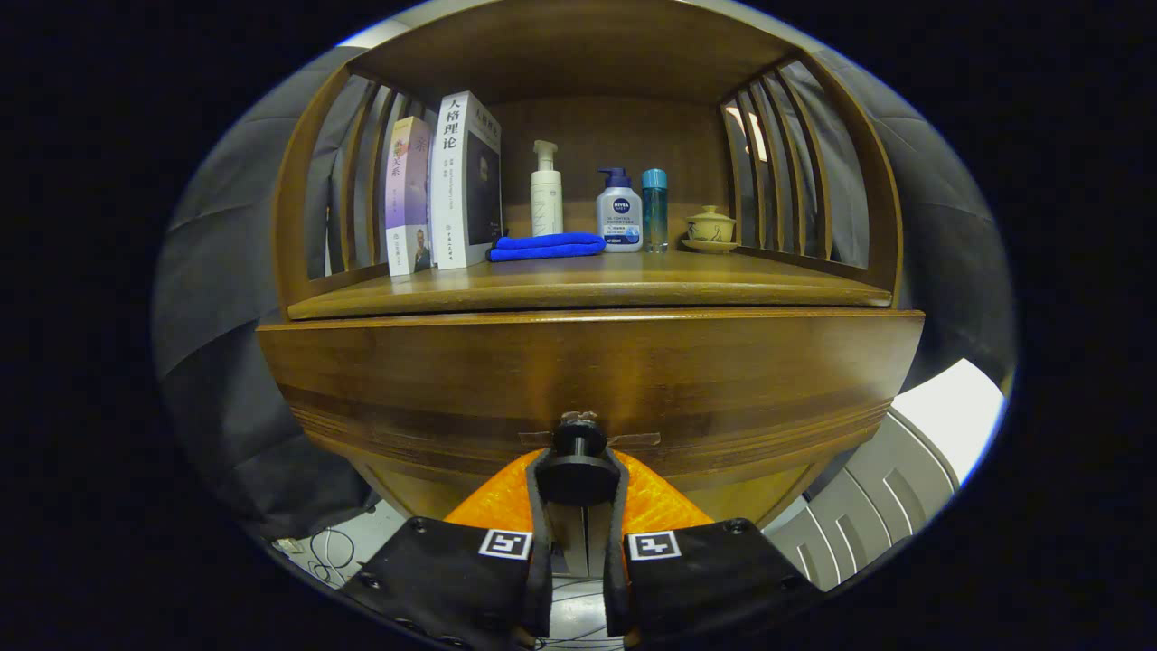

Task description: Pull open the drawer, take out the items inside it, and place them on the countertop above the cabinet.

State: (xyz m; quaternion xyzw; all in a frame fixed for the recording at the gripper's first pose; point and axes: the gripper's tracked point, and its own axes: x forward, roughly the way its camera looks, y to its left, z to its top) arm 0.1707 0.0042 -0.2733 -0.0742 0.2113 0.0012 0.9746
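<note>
The wooden drawer front (578, 380) spans the cabinet just under the countertop (587, 287). Its dark round knob (578, 452) sits low in the middle of the front, between my two fingers. My gripper (578, 488) is shut on the knob, with both fingers pressing its sides. The inside of the drawer is hidden behind the front. On the countertop, beyond the fingers, lies a folded blue cloth (547, 246).
At the back of the countertop stand two books (443, 185), a white pump bottle (546, 192), a white bottle with a blue pump (619, 212), a teal bottle (654, 208) and a lidded cup on a saucer (710, 226). Slatted wooden sides enclose the shelf. A white slatted object (886, 488) is at lower right, and cables (330, 551) lie on the floor at lower left.
</note>
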